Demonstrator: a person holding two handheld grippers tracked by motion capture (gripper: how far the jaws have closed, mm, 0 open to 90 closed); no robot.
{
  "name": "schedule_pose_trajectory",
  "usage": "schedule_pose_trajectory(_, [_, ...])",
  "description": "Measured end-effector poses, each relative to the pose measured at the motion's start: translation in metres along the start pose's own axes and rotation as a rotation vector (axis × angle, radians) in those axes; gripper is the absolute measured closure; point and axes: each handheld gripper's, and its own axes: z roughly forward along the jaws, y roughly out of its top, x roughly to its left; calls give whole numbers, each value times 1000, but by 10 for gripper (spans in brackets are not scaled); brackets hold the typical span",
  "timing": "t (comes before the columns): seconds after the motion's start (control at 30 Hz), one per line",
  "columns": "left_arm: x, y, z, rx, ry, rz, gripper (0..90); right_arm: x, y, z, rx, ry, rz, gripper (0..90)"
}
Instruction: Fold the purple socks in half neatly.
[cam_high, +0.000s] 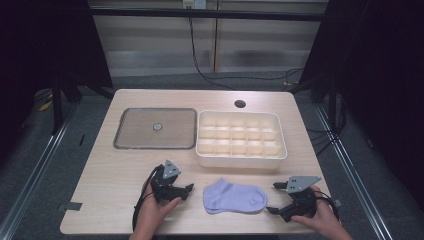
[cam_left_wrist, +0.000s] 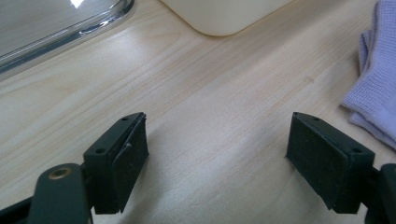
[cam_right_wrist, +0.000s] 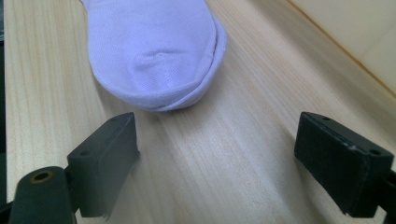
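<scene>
Your two hands sit at the near edge of the wooden table (cam_high: 125, 170), each one holding a gripper. Your left gripper (cam_high: 183, 194) rests on the wood with its jaws spread wide and nothing between them. Your right gripper (cam_high: 276, 198) is low over the wood too, jaws wide apart and holding nothing.

Around the table you can see a grey floor (cam_high: 30, 165), dark curtains at both sides, and pale wall panels at the back with a black cable (cam_high: 196, 60) hanging down.

On the far half of the table, a clear flat lid (cam_high: 155, 128) lies on the left. Just beside it, on the right, is a cream box (cam_high: 241, 160) with many little compartments.

Between your two grippers lies a light purple sock (cam_high: 234, 197), flat on the wood. Its toe end points at your right gripper, close in front of the jaws but not touching them.
</scene>
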Motion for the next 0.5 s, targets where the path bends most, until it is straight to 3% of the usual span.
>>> schedule_pose_trajectory(0.5, [0, -1, -1, -2, -1, -4, 200, 0, 0, 0, 0, 0, 1, 128])
